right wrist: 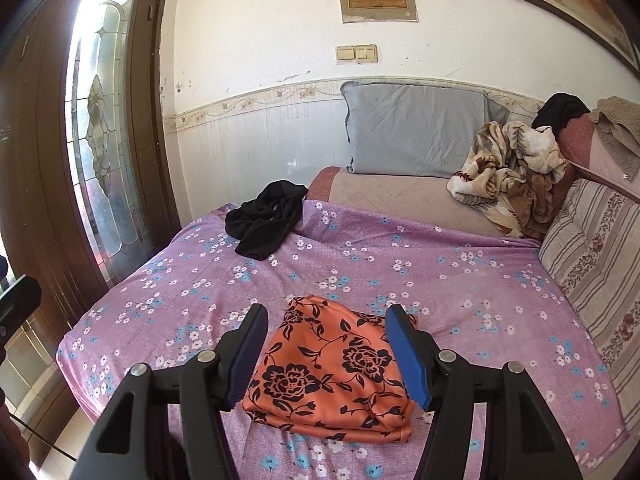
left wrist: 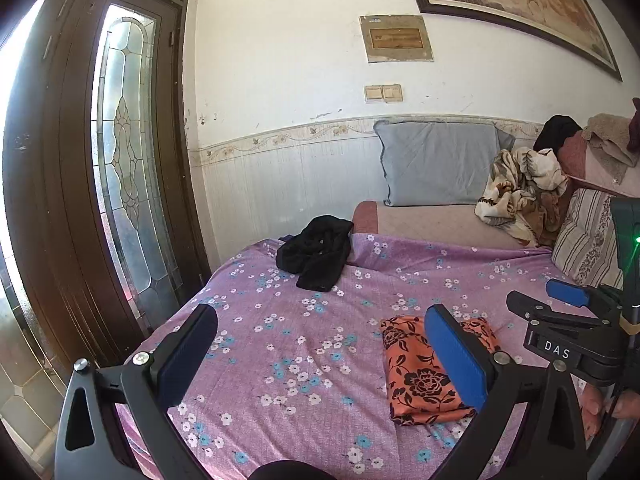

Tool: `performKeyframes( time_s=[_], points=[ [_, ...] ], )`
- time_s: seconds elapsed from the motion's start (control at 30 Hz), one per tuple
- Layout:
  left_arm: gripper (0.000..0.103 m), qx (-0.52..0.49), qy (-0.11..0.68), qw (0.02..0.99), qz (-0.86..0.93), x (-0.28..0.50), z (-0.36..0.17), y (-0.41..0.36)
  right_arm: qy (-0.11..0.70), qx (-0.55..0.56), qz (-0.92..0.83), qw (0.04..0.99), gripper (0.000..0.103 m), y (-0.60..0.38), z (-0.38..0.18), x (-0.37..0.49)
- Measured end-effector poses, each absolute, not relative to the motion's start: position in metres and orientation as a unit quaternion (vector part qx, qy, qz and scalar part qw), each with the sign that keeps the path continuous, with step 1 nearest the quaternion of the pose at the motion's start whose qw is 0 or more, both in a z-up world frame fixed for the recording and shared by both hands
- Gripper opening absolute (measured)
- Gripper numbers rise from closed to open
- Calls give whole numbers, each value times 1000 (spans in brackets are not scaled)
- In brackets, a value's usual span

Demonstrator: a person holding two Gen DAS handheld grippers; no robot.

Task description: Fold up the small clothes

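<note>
From the left wrist, the left gripper has its jaws spread wide with nothing between them, above a purple flowered sheet. A folded orange cloth with black flowers lies flat on the sheet, partly behind the blue right pad. A crumpled black garment sits well apart from it, at the sheet's far edge. The right gripper shows at the right edge, and fingers of a hand appear just under it. Beyond are a grey pillow against the wall, a bundled blanket and a glazed door on the left. From the right wrist, the right gripper is also spread, its pads either side of the orange cloth in the picture but not pressing it; whether they are above it or level with it is hard to tell. The cloth lies folded, layers stacked at its near edge. The black garment lies far off to the left, near the pillow and blanket.
</note>
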State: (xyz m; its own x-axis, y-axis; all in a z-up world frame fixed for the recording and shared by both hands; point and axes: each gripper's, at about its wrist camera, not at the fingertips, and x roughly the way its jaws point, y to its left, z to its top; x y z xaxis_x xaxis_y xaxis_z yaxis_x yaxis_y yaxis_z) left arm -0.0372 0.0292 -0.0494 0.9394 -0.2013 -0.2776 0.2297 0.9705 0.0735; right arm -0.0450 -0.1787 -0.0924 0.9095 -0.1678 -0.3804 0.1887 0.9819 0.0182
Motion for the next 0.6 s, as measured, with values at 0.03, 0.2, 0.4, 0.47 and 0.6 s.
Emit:
performKeyframes(
  time_s=[0.03, 0.2, 0.4, 0.47, 0.6],
  points=[
    [103, 56, 139, 983, -107, -35, -51, 29, 194, 25, -90, 977, 65, -177, -94, -44],
    [103, 63, 149, 982, -101, -27, -57, 26, 204, 25, -86, 975, 65, -177, -101, -38],
    [103, 63, 163, 978, -113, -21, -59, 13, 213, 32, -91, 972, 65, -191, -110, -30],
    [103, 67, 169, 976, -119, -19, -60, 7, 216, 38, -94, 971, 65, -198, -112, -28],
    [103, 68, 181, 972, -135, -14, -60, -4, 218, 53, -101, 969, 65, -215, -117, -25]
  ],
)
